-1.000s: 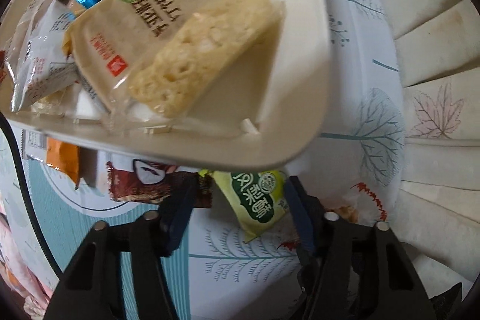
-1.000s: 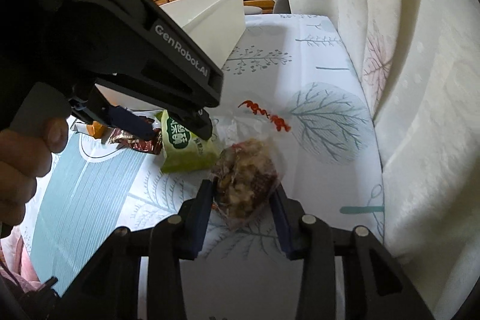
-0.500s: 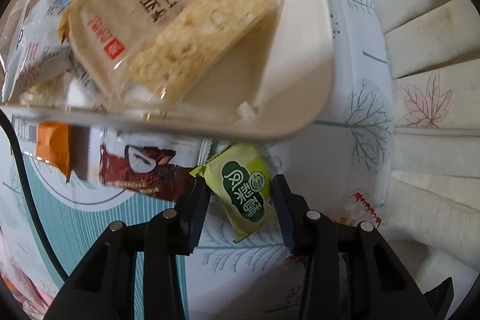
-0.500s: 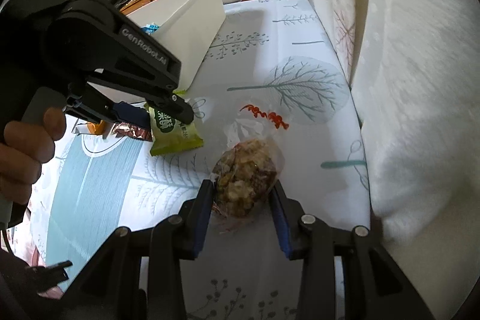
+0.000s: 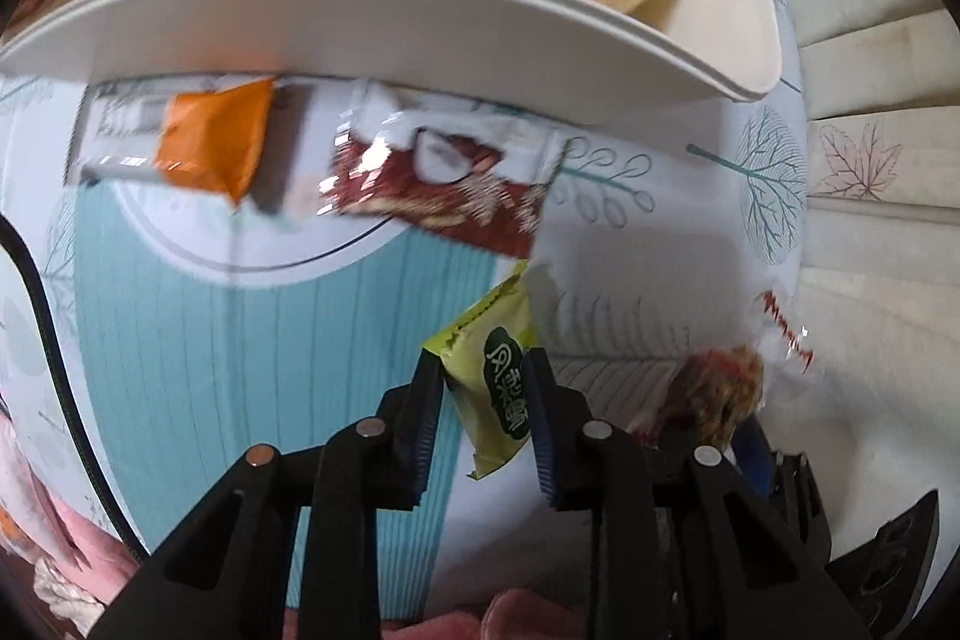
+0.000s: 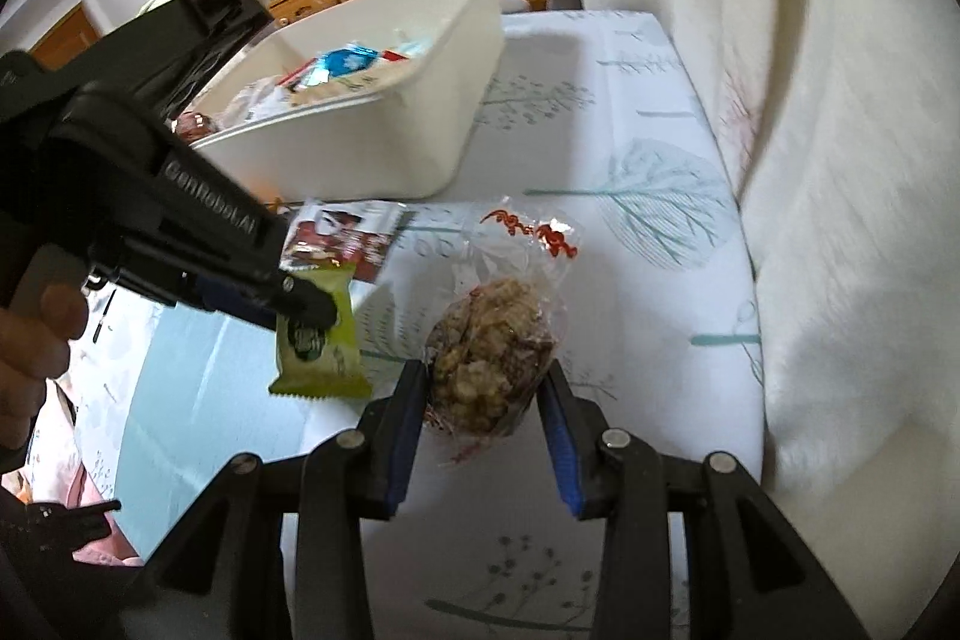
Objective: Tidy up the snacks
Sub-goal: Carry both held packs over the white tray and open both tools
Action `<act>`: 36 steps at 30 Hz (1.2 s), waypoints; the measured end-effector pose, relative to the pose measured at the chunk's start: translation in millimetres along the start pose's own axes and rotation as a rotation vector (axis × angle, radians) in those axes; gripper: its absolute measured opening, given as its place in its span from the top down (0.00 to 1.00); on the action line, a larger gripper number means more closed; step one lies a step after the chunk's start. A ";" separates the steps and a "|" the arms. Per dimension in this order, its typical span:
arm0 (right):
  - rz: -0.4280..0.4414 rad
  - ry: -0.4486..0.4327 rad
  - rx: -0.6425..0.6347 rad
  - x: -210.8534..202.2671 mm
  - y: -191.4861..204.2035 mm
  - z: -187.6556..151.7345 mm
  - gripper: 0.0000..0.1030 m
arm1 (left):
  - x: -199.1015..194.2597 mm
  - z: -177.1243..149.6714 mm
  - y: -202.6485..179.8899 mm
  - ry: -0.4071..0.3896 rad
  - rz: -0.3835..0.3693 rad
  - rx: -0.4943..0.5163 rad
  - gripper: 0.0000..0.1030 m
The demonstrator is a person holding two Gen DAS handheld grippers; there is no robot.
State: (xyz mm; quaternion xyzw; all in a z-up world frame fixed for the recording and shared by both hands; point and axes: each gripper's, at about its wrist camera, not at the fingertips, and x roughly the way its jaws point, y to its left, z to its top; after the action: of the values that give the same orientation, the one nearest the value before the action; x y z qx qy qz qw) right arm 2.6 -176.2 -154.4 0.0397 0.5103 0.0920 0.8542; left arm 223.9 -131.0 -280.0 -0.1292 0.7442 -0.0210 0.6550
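Green snack pkt [image 5: 501,388] pinched in left hand-held gripper [image 5: 485,421]; nut cluster bag [image 6: 489,355] clamped in right hand-held gripper [image 6: 485,403]. Only right view shows inside white bin [image 6: 384,142].

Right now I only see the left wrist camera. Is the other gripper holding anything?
Observer: Yes, the right gripper is shut on a clear bag of nut clusters.
Operator: Is there room in the bin?
Observer: The bin looks bare at its far end; snacks pile at the near end.
Operator: Who holds my gripper?
Observer: A hand grips the left gripper by its handle.
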 end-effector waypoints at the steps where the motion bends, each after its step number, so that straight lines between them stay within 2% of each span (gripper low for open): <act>1: 0.002 -0.004 -0.010 -0.9 4.3 1.8 0.63 | -4.6 -3.6 7.4 -0.002 -0.008 -0.009 0.79; 10: 0.030 -0.024 -0.105 -5.1 54.3 12.8 0.63 | -44.4 -17.7 65.2 -0.040 -0.056 -0.046 0.81; 20: 0.082 -0.074 -0.189 -10.8 124.5 45.1 0.63 | -102.5 -17.7 133.5 -0.097 -0.010 -0.015 0.81; 27: 0.097 -0.125 -0.198 -10.4 161.2 83.5 0.63 | -157.6 5.6 162.3 -0.157 0.039 0.087 0.81; 36: 0.060 -0.198 -0.131 -6.7 178.2 135.4 0.63 | -207.7 58.1 163.9 -0.243 0.061 0.183 0.81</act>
State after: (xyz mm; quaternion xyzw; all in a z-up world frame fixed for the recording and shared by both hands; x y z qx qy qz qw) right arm 97.7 0.6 -55.3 0.0079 0.4150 0.1464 0.8979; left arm 276.4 81.0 -119.7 -0.0479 0.6581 -0.0534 0.7495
